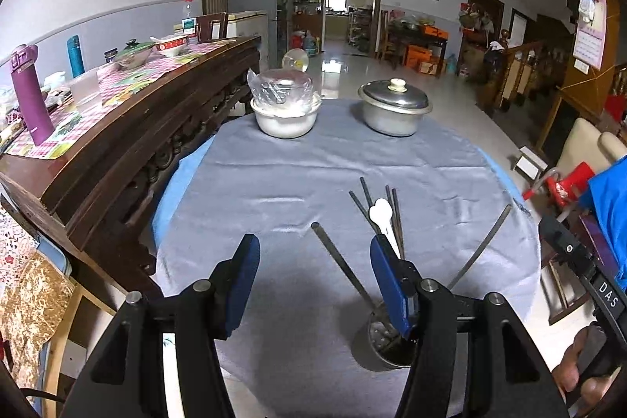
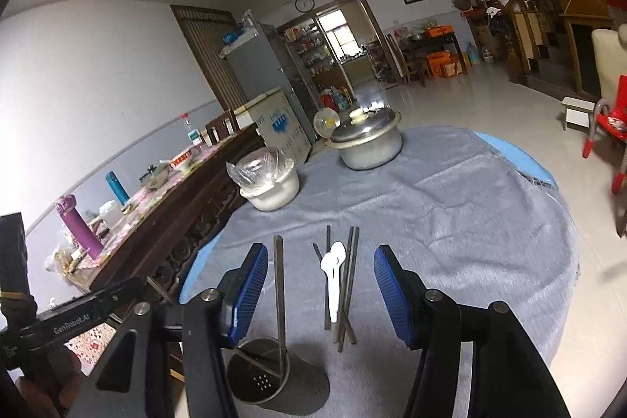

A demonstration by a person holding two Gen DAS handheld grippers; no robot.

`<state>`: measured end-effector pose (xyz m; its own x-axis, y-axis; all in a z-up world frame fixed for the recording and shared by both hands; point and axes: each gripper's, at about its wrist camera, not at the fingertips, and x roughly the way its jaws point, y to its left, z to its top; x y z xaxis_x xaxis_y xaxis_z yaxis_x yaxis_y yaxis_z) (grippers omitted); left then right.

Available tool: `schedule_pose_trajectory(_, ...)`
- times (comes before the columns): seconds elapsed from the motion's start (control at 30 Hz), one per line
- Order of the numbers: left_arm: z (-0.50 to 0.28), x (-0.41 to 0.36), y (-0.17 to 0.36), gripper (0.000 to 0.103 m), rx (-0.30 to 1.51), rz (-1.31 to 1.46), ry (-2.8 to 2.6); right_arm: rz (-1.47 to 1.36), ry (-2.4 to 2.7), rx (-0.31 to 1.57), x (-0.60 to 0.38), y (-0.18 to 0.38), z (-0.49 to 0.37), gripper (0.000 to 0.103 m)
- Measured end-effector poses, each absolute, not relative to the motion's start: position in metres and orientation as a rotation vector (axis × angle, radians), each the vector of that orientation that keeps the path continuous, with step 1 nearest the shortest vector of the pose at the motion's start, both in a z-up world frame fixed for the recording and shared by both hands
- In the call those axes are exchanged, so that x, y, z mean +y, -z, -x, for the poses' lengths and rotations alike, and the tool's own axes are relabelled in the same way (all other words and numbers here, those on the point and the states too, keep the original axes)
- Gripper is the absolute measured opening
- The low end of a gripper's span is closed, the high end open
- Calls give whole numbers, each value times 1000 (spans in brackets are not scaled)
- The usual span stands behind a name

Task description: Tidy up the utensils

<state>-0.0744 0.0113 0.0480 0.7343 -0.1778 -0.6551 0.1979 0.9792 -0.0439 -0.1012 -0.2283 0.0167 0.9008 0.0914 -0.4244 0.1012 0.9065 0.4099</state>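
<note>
A metal utensil cup (image 2: 258,375) stands on the grey cloth near the table's front; it also shows in the left wrist view (image 1: 382,343). Two metal chopsticks (image 1: 341,265) lean in it. A bundle of dark chopsticks (image 2: 347,285) and a white plastic spoon (image 2: 333,273) lie flat on the cloth just beyond. My left gripper (image 1: 315,253) is open and empty, its right finger over the cup. My right gripper (image 2: 321,261) is open and empty, above the cup and loose utensils.
A white bowl covered with plastic film (image 1: 285,108) and a lidded metal pot (image 1: 394,108) stand at the table's far side. A dark wooden sideboard (image 1: 129,128) with bottles and dishes runs along the left. A red chair (image 2: 607,128) stands on the right.
</note>
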Motion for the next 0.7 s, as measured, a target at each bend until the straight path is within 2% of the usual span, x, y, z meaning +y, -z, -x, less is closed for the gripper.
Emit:
schedule_pose_trajectory(0.2, 75, 11, -47, 65, 710, -52, 171, -429, -4, 492, -220, -9, 100, 60)
schedule_pose_trajectory(0.7, 78, 6, -40, 66, 698, -134, 121, -423, -12, 546, -211, 4, 102, 60)
